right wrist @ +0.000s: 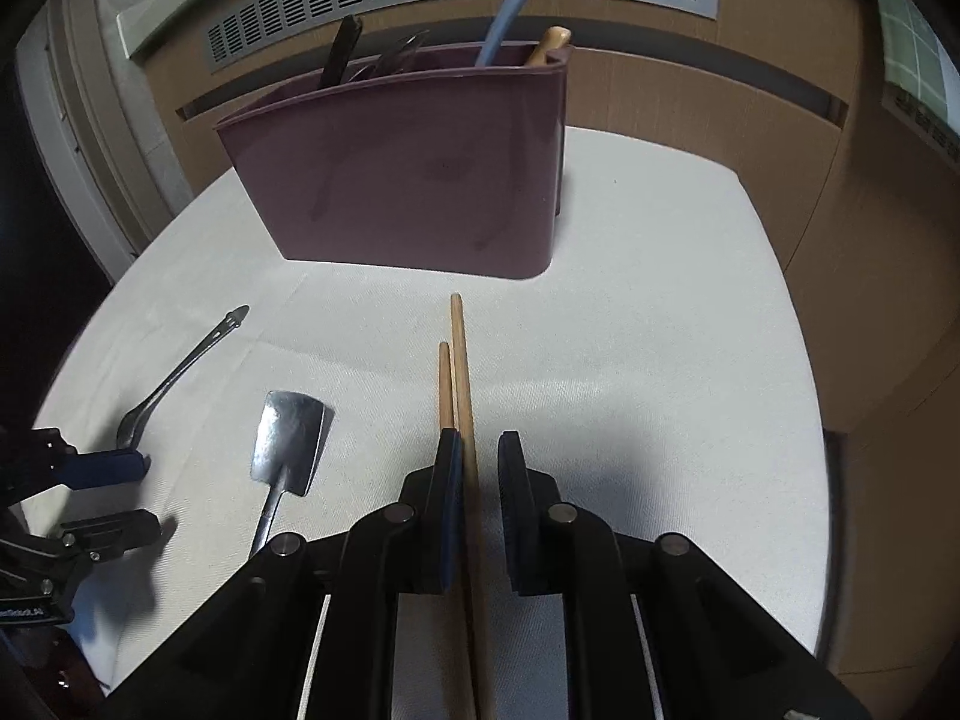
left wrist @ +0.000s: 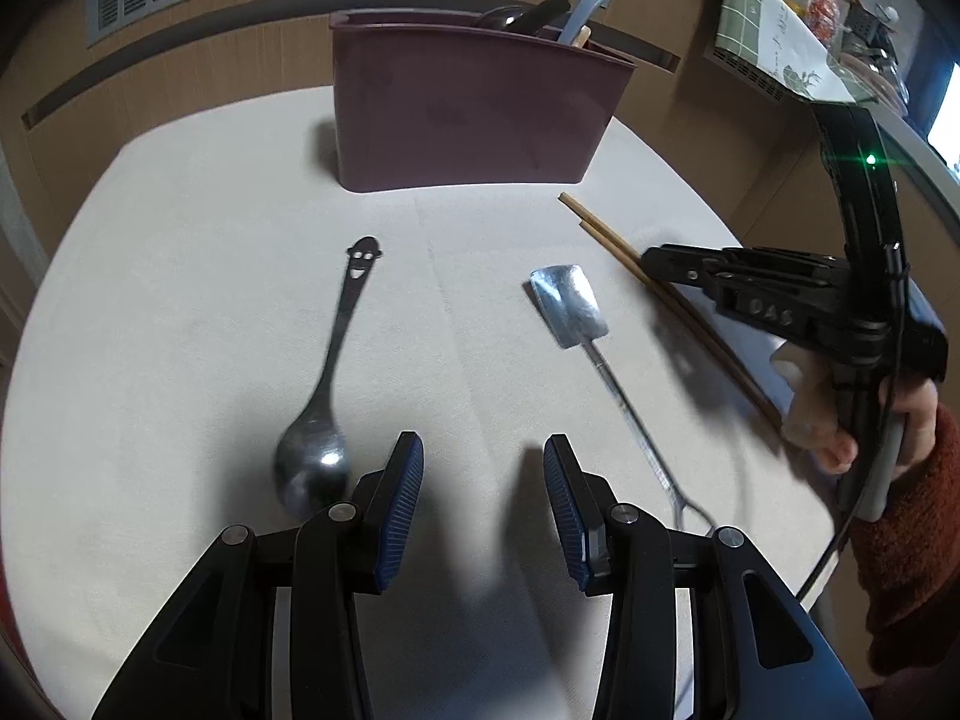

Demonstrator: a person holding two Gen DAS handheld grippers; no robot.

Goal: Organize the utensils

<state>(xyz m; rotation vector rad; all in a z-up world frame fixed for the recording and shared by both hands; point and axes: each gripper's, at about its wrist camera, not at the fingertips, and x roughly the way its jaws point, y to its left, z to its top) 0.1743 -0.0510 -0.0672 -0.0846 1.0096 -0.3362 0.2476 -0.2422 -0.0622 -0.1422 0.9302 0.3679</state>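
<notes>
The right gripper (right wrist: 480,468) straddles one thin, stiff, light chopstick (right wrist: 461,372), jaws narrow, not pinching; grab mid-length. The left gripper (left wrist: 483,480) gapes empty.

Ahead of the right gripper (right wrist: 480,462), the utensil holder (right wrist: 414,168) is plum-maroon and the chopsticks (right wrist: 461,360) tan. Left of it lie a silver shovel-shaped spoon (right wrist: 291,441) and a dark smiley-handled spoon (left wrist: 324,396) on the off-white tablecloth (right wrist: 660,390).

Left gripper (left wrist: 483,468) hovered over the table (left wrist: 180,240) with jaws apart and empty. A spoon (left wrist: 321,420) lay just left of its fingers, a shovel-shaped scoop (left wrist: 570,306) right and ahead, the maroon holder (left wrist: 468,120) straight ahead, the right gripper (left wrist: 651,261) over chopsticks (left wrist: 600,234).
</notes>
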